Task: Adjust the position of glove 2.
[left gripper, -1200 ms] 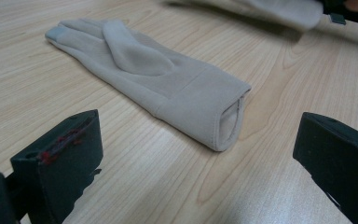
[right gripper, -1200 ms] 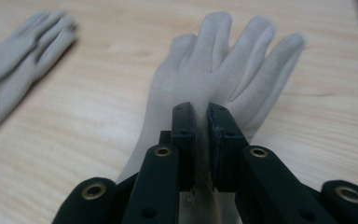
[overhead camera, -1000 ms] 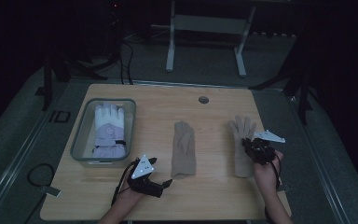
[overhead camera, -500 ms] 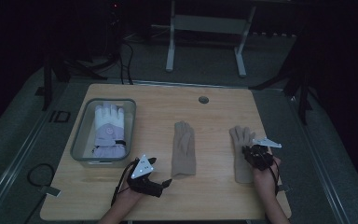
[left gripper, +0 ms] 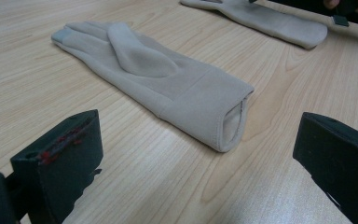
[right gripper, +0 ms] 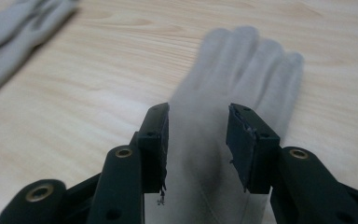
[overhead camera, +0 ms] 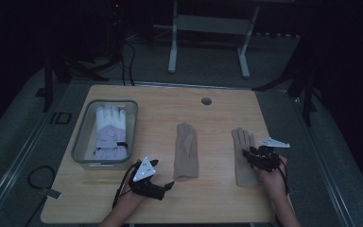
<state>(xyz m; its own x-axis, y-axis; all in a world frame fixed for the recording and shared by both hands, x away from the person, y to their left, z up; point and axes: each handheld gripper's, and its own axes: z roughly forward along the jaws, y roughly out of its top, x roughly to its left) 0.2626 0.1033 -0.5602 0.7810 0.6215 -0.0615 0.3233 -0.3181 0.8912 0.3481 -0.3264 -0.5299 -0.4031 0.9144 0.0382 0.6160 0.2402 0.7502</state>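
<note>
Two beige gloves lie flat on the wooden table. The middle glove (overhead camera: pixel 186 151) (left gripper: pixel 158 79) lies fingers away from me, its cuff open toward my left gripper (overhead camera: pixel 169 184) (left gripper: pixel 196 123). That gripper rests low on the table just short of the cuff, its jaws wide open and empty. The right glove (overhead camera: pixel 242 142) (right gripper: pixel 242 70) lies under my right gripper (overhead camera: pixel 247 154) (right gripper: pixel 198 112). The right jaws stand close together over the palm, pinching its fabric between them.
A grey bin (overhead camera: pixel 79 142) at the left holds a white and lilac padded glove (overhead camera: pixel 108 130). A round hole (overhead camera: pixel 206 101) sits near the table's far edge. Bare wood lies between the gloves and along the front edge.
My right gripper has drawn back a little toward the near edge, and the right glove has slid with it. The left gripper and the middle glove have stayed put.
</note>
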